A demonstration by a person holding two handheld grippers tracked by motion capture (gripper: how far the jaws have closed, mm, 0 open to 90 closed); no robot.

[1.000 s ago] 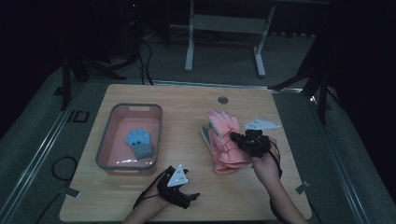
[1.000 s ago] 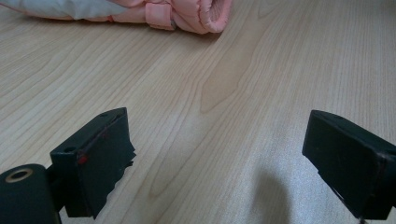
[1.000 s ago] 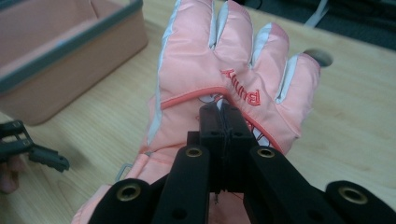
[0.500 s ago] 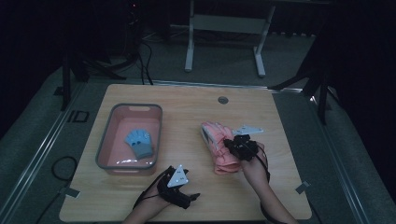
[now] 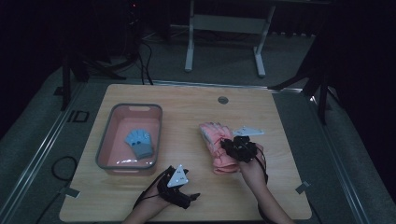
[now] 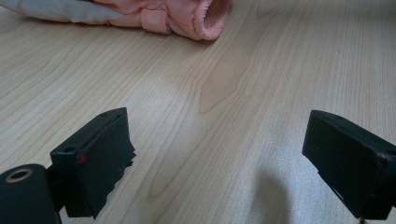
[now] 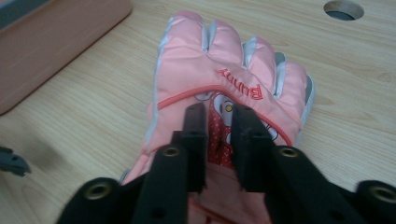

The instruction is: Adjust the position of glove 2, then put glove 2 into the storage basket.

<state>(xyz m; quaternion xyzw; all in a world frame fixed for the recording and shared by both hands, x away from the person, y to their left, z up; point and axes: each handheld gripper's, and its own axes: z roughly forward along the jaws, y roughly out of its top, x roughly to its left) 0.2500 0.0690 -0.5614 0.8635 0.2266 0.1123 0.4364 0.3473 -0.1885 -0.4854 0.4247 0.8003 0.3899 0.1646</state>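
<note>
A pink padded glove [image 5: 214, 142] with a cartoon print lies flat on the wooden table [image 5: 187, 107], right of centre. My right gripper [image 5: 226, 145] rests over its back, jaws pointing toward the glove's fingers [image 7: 224, 56]. In the right gripper view [image 7: 217, 112] the jaws have just been opening and stand a narrow gap apart, with the glove's red dotted fabric showing in that gap. My left gripper [image 5: 191, 197] sits near the front edge, jaws wide open [image 6: 215, 135] over bare wood. It faces the pink glove's cuff [image 6: 208, 16].
A pink basin [image 5: 105, 149] stands at the table's left with a blue glove [image 5: 139, 142] inside; its wall [image 7: 56, 42] is at the upper left of the right gripper view. A round cable hole [image 5: 222, 100] lies at the back. Bare wood separates the basin and the pink glove.
The right hand has come down and nearer with the pink glove, which now lies flat on the table instead of bunched up. The left gripper has stayed put.
</note>
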